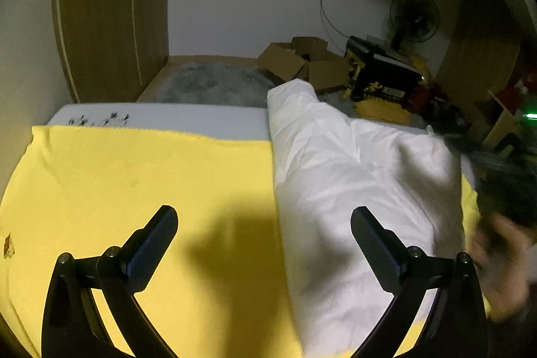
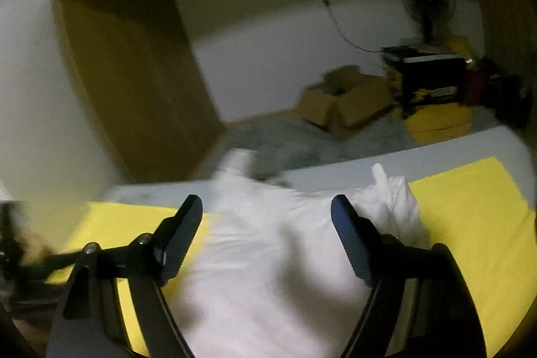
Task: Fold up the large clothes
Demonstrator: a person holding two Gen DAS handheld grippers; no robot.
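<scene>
White garment [image 1: 352,176] lying folded lengthwise on the yellow sheet [image 1: 134,176], sleeve end hanging past the bed's far edge. Left tool [image 1: 265,223] and right tool [image 2: 266,210] both released, grasping nothing. Risks: sleeve dragging the fold loose; loose layers shifting at regrasp.

A white garment [image 1: 352,176] is lying crumpled and partly folded into a long strip on a yellow sheet [image 1: 151,176] covering the bed. One narrow end is reaching past the sheet's far edge, while the wider, wrinkled bulk is resting toward the near side.
</scene>
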